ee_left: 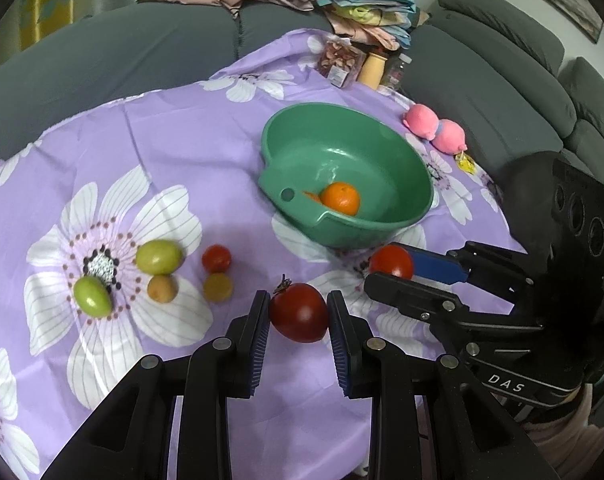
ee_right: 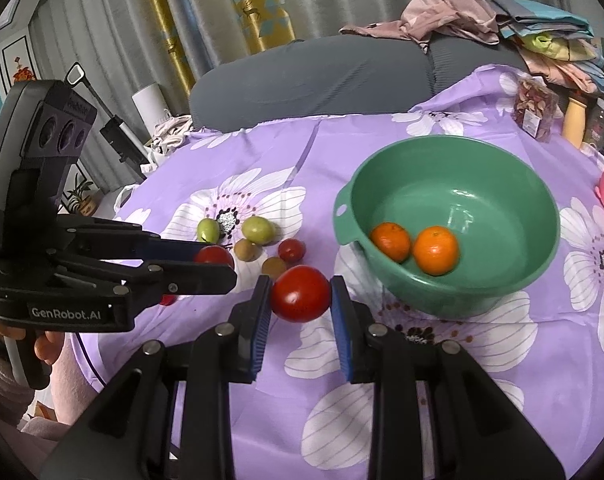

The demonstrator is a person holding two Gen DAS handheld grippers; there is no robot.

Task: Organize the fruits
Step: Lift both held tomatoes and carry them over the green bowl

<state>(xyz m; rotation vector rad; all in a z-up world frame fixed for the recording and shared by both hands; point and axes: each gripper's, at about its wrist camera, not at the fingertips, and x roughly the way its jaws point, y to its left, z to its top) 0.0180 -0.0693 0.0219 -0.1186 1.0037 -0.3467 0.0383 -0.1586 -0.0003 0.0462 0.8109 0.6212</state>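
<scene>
Left wrist view: the left gripper [ee_left: 298, 312] clamps a dark red tomato [ee_left: 300, 313] above the desk [ee_left: 182, 140] (purple floral cloth); the right gripper [ee_left: 389, 268] grips a second tomato [ee_left: 391, 262] beside the green bowl [ee_left: 385, 148], which holds an orange [ee_left: 340, 198].

Right wrist view: the second tomato [ee_right: 300, 294] sits pinched between the right gripper's [ee_right: 300, 294] pads; two oranges [ee_right: 413, 246] lie in the bowl [ee_right: 501, 168]; small green and red fruits [ee_right: 258, 240] remain on the cloth.

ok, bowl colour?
Green bowl, plain, no pattern; clearest in the right wrist view.
</scene>
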